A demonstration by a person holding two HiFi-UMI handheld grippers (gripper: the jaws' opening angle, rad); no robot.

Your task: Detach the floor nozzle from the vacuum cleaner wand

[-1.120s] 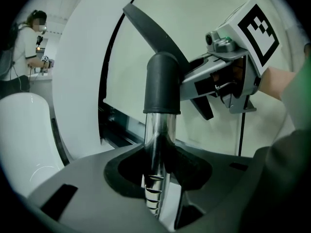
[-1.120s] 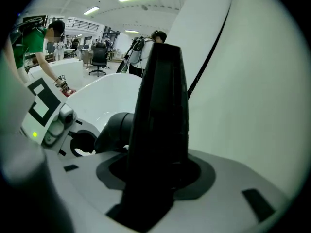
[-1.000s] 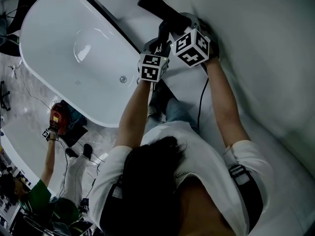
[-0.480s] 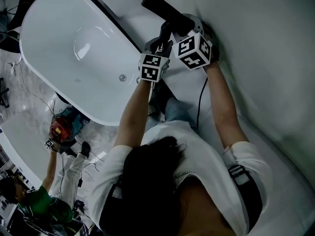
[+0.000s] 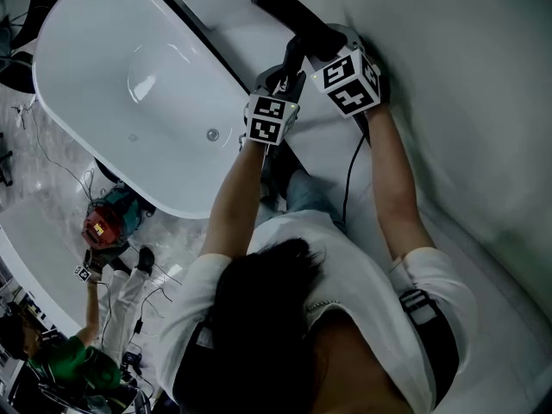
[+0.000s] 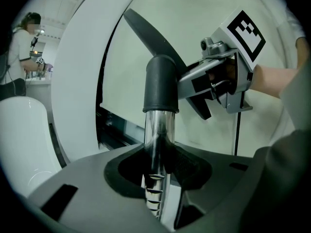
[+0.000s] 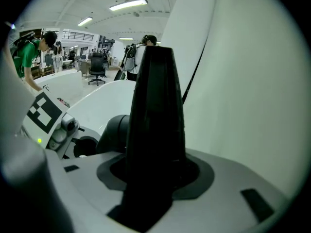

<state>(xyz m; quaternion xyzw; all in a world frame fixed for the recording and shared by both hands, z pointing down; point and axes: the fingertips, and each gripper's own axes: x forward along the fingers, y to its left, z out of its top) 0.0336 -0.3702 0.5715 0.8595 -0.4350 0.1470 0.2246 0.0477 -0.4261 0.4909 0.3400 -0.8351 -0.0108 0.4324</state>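
The vacuum's chrome wand (image 6: pixel 156 130) ends in a black collar (image 6: pixel 160 84), and my left gripper (image 6: pixel 158 174) is shut on the chrome tube just below it. From the collar the black floor nozzle (image 7: pixel 156 115) runs on as a tapered neck. My right gripper (image 7: pixel 153 178) is shut on that neck. In the head view the left gripper (image 5: pixel 287 65) and the right gripper (image 5: pixel 321 45) sit side by side, close together, on the black nozzle (image 5: pixel 285 5). The left gripper view shows the right gripper (image 6: pixel 192 93) reaching the collar from the right.
A white bathtub (image 5: pixel 129 76) fills the upper left. A white curved panel (image 5: pixel 466 102) rises on the right. A black cable (image 5: pixel 348 179) hangs below the right gripper. Another person (image 5: pixel 60 360) crouches at lower left with a red device (image 5: pixel 99 228).
Both grippers keep their hold in the same spot. The right gripper's marker cube has tipped slightly to the right. The bystander's red device has shifted lower.
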